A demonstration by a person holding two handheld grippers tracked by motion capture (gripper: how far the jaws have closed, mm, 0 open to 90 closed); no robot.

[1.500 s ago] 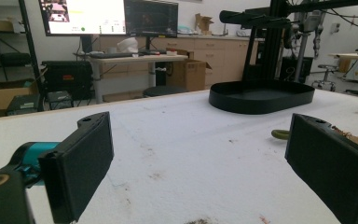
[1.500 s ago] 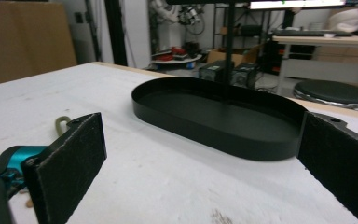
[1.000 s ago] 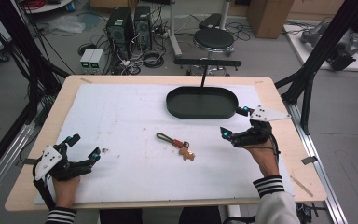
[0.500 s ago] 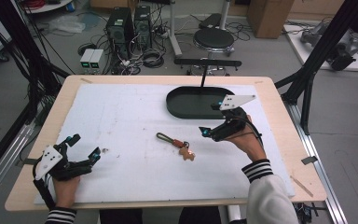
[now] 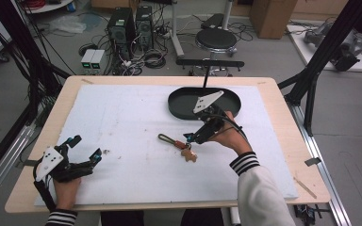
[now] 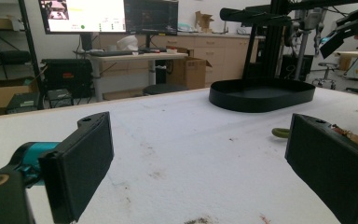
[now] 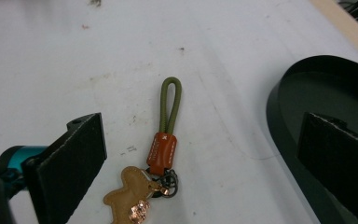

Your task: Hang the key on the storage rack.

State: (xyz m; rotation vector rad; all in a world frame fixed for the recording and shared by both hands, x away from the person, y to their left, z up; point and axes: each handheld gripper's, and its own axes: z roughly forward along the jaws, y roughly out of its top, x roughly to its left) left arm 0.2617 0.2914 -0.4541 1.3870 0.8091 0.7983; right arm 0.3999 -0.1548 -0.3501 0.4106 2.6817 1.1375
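Over the keychain (image 7: pixel 161 158), right claw (image 7: pixel 205 154) spread wide, cord loop pointing away along its view, left claw (image 6: pixel 200 163) released.

Olive-green loop (image 7: pixel 170 105), rust-orange tab (image 7: pixel 162 150), tan leather bear charm (image 7: pixel 131 193); black oval tray (image 5: pixel 181 101); white table cover (image 5: pixel 122 122).

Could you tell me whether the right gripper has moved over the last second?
Yes. The right gripper has moved left, from beside the black tray's right end to just above the keychain, jaws open.
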